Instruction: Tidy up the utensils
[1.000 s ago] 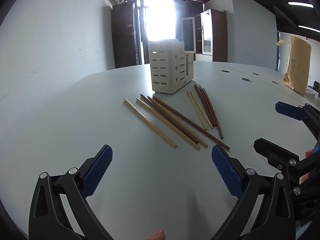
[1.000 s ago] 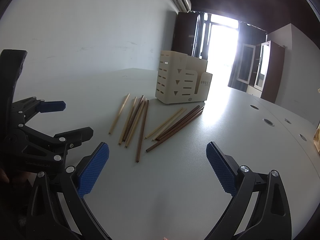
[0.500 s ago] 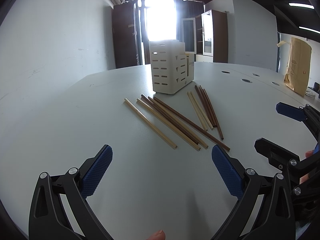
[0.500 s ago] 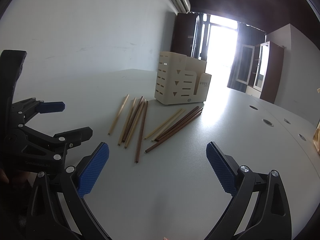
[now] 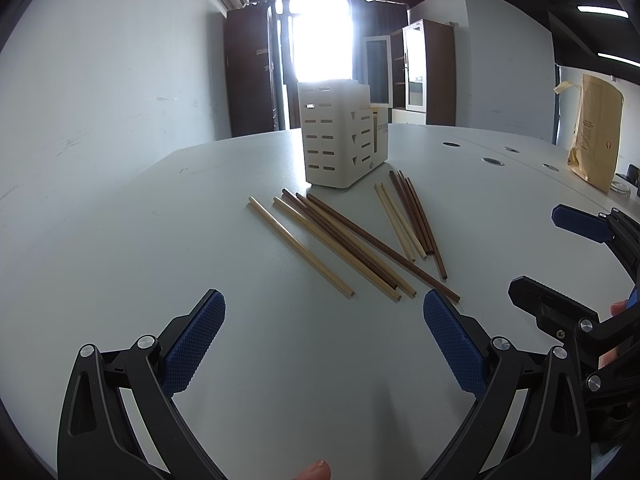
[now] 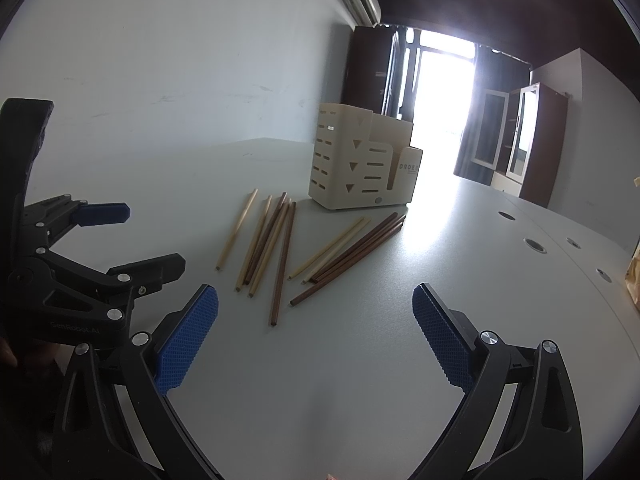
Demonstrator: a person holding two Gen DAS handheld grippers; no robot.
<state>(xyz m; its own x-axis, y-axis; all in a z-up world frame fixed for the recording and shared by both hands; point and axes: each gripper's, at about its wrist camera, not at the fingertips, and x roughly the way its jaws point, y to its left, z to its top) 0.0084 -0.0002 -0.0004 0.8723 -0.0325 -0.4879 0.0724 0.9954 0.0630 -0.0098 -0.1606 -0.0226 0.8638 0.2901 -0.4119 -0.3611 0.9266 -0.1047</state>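
Several chopsticks, some pale point(image 5: 299, 246) and some dark brown point(image 5: 380, 244), lie loose on the white table point(image 5: 160, 240) in front of a cream slotted utensil holder point(image 5: 340, 142). In the right wrist view the same chopsticks point(image 6: 282, 258) fan out before the holder point(image 6: 360, 168). My left gripper point(image 5: 324, 320) hovers open just short of the near tips, nothing between its blue pads. My right gripper point(image 6: 316, 320) is likewise open and empty, a little back from the sticks. Each gripper shows at the edge of the other's view.
A brown paper bag point(image 5: 596, 136) stands at the table's far right. Round cable holes point(image 6: 534, 245) dot the table beyond the sticks. A white wall runs along the left; cabinets point(image 6: 536, 144) and a bright doorway are at the back.
Both views have crept very slightly toward the chopsticks and holder. Both grippers stay open and nothing on the table has moved.
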